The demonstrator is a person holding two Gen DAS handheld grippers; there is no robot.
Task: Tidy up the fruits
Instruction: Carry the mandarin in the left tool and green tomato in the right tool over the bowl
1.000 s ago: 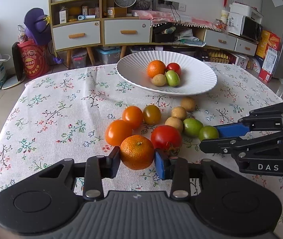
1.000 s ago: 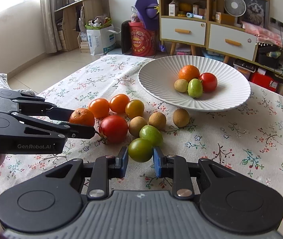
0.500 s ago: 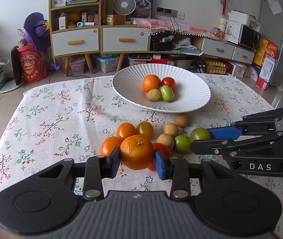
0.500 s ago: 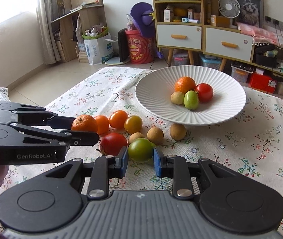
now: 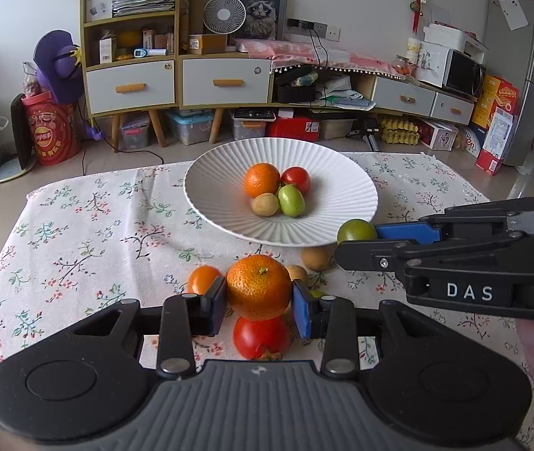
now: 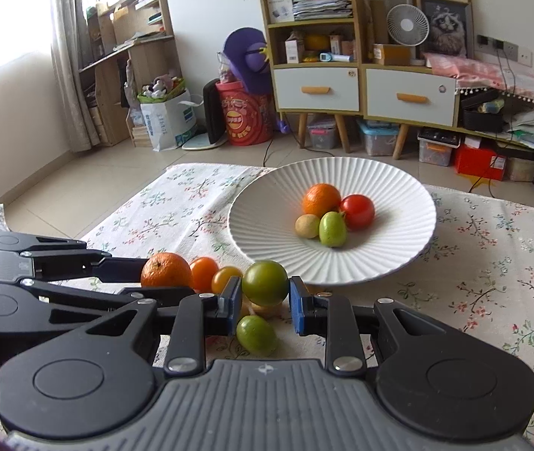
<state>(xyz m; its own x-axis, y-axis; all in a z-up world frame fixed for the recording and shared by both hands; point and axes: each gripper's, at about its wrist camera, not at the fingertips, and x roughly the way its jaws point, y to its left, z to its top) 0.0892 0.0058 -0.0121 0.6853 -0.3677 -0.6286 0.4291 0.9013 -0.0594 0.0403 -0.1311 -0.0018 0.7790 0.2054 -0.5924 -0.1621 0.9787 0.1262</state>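
left wrist view: left gripper (image 5: pixel 258 302) clamped on mandarin (image 5: pixel 258 286), clear of cloth, plate (image 5: pixel 214 203) at 12 o'clock. right gripper (image 6: pixel 263 300) pinching green tomato (image 6: pixel 265 282), plate (image 6: pixel 398 263) at 1 o'clock. carry level over rim, lower beside resting fruit, release low to prevent rolling.

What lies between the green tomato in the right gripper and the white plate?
Nothing: in the right wrist view, only bare floral tablecloth separates the green tomato, gripped by the right gripper, from the white plate.

The mandarin (image 5: pixel 258 286) half hides an orange tomato (image 5: pixel 202 279) and brown fruit (image 5: pixel 297 273).
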